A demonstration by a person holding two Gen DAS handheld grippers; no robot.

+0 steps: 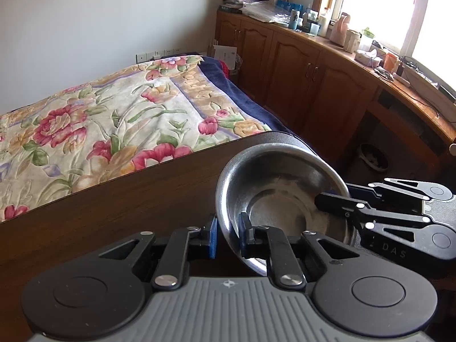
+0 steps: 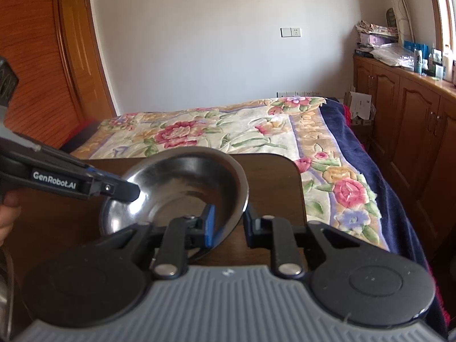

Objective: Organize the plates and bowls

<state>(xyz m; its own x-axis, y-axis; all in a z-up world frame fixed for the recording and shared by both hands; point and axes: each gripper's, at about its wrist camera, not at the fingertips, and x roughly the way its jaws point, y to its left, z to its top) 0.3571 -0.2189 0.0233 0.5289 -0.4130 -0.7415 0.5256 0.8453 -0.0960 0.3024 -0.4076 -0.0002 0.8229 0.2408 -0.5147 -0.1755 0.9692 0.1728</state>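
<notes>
A steel bowl (image 1: 279, 188) is held tilted just above the dark wood table (image 1: 114, 213). My left gripper (image 1: 229, 236) is shut on its near rim, one finger inside and one outside. My right gripper (image 1: 339, 196) comes in from the right and clamps the opposite rim. In the right wrist view the bowl (image 2: 185, 182) tips toward the camera, with my right gripper (image 2: 229, 225) astride its right rim. There my left gripper (image 2: 128, 192) bites the left rim. A second shiny rim (image 2: 109, 219) shows under the bowl; I cannot tell what it belongs to.
A bed with a floral blanket (image 1: 114, 119) lies just past the table's far edge. Wooden cabinets (image 1: 299, 65) with a cluttered top run along the window wall on the right. A hand (image 2: 5, 216) and a metal edge (image 2: 5, 285) show at the left border.
</notes>
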